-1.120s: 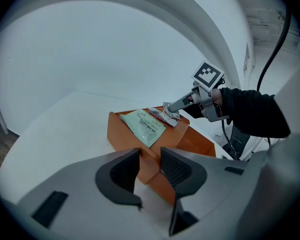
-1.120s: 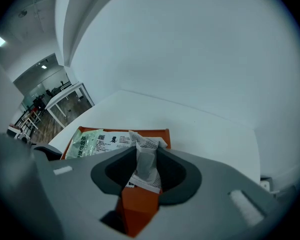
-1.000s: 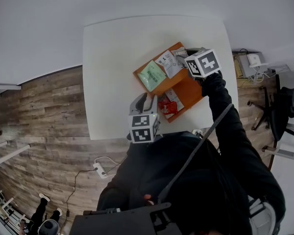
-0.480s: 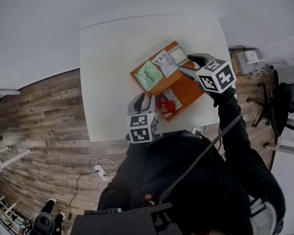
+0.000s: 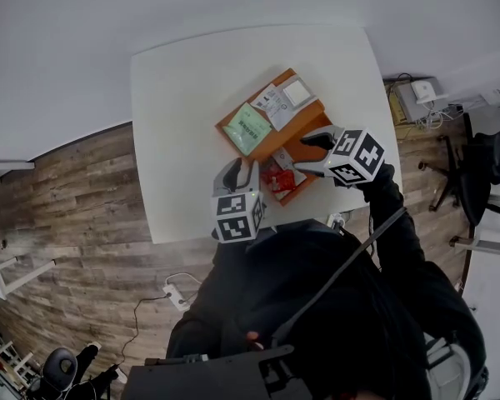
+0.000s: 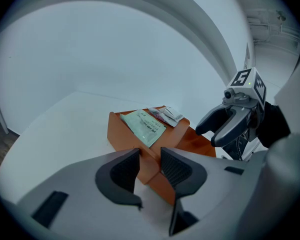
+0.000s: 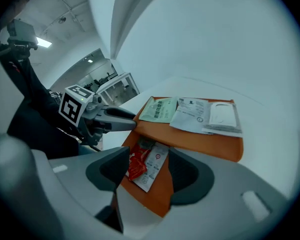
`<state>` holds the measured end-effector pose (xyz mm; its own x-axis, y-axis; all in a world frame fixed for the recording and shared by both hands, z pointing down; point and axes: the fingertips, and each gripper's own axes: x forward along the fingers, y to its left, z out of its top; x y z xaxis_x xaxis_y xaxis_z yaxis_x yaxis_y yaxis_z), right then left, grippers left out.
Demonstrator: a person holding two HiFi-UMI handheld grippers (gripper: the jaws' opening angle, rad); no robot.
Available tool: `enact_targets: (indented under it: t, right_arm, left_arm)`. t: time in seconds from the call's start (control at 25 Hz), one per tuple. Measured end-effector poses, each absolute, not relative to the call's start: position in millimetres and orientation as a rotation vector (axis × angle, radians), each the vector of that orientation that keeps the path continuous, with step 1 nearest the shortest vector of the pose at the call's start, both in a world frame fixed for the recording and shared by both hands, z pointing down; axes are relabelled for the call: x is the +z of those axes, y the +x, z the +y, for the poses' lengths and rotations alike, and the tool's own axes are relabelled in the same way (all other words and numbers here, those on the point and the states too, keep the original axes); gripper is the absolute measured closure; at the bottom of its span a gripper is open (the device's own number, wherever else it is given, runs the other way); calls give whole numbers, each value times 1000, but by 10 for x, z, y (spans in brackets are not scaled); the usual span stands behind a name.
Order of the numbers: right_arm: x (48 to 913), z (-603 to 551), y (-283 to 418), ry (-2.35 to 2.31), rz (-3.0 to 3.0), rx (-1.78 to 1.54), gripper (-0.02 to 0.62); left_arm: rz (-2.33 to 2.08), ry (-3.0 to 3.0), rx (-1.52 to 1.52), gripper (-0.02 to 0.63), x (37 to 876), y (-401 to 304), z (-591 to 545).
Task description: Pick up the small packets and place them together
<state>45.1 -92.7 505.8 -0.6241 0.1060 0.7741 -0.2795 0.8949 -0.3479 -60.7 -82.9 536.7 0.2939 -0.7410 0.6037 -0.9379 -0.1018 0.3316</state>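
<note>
Your right gripper (image 7: 148, 160) is wide open and holds nothing; its jaws have just been opening. It hangs over the low, near part of the orange tray (image 7: 210, 143). The red packet (image 7: 136, 165) and the narrow white packet (image 7: 158, 163) touching it show down in the gap between the jaws, but the jaws do not touch them. Your left gripper (image 6: 150, 160) looks closed on the tray's near corner, holding it on the white table (image 5: 183, 123). The green packet (image 7: 159, 109), the wide white packet (image 7: 192, 115) and the small white packet (image 7: 224, 116) lie side by side along the tray's far edge.

The packets are likely light, thin and floppy, with slick skins. They lie flat, so I think you should pinch a crinkly end or an edge, and do it softly, or one may slip or burst. The red one lies against the white one, so both may come up.

The print on the packets is too small to read. In the head view your right gripper hides part of the tray. I can't tell how hard the left jaws press.
</note>
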Motion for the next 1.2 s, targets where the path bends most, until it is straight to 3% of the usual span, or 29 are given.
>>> enact_targets:
  t: [0.36, 1.08, 1.2]
  right_arm:
    - [5462, -646, 328, -82, -2035, 562, 382]
    - [5970, -854, 379, 64, -1886, 473, 385]
    - [5998, -860, 398, 82, -1865, 374, 418]
  left_arm:
    - [-1506, 1888, 373, 480, 5356, -603, -820]
    - [-1509, 1881, 361, 480, 5360, -612, -825]
    - [-1510, 1881, 360, 480, 5361, -608, -819]
